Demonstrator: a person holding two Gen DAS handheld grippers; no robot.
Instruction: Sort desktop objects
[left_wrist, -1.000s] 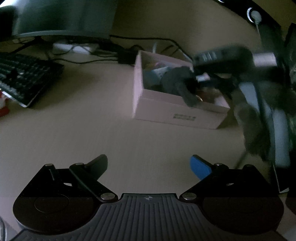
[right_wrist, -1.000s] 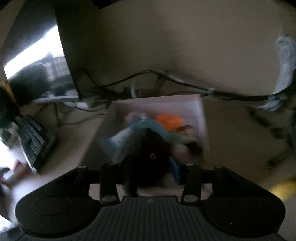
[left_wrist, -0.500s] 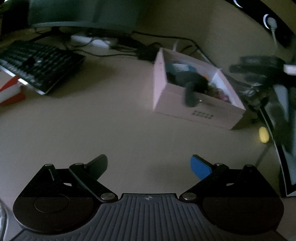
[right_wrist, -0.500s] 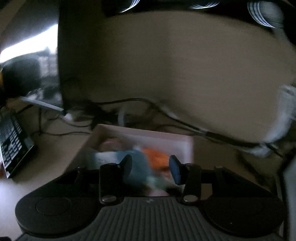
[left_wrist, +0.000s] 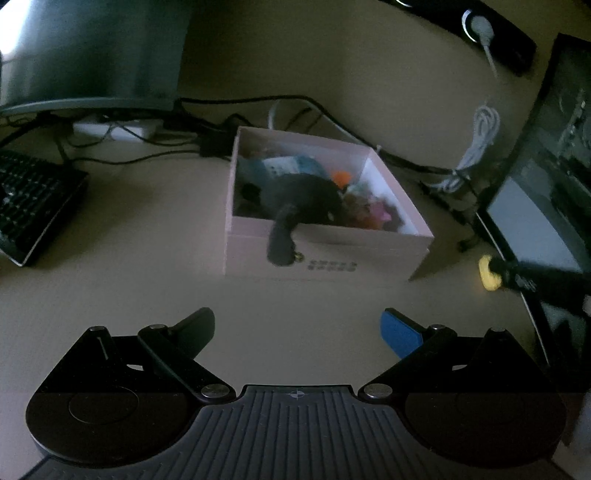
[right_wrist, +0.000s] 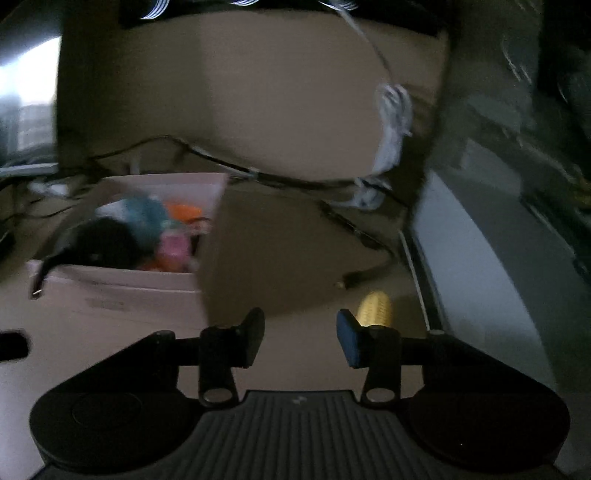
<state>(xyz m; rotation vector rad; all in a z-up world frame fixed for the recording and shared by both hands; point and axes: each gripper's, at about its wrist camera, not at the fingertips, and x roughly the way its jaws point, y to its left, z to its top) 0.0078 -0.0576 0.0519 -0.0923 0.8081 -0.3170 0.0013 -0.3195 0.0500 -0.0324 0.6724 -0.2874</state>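
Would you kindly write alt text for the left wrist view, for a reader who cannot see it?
An open pink box sits mid-desk, crammed with small items, a black plush drooping over its front wall. The open left gripper hovers empty before it; a keyboard lies left, a yellow object right.

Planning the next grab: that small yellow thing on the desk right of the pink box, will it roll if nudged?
Probably. The yellow object looks rounded and ribbed, lying loose on the desk, so likely light. Blur hides its exact shape.
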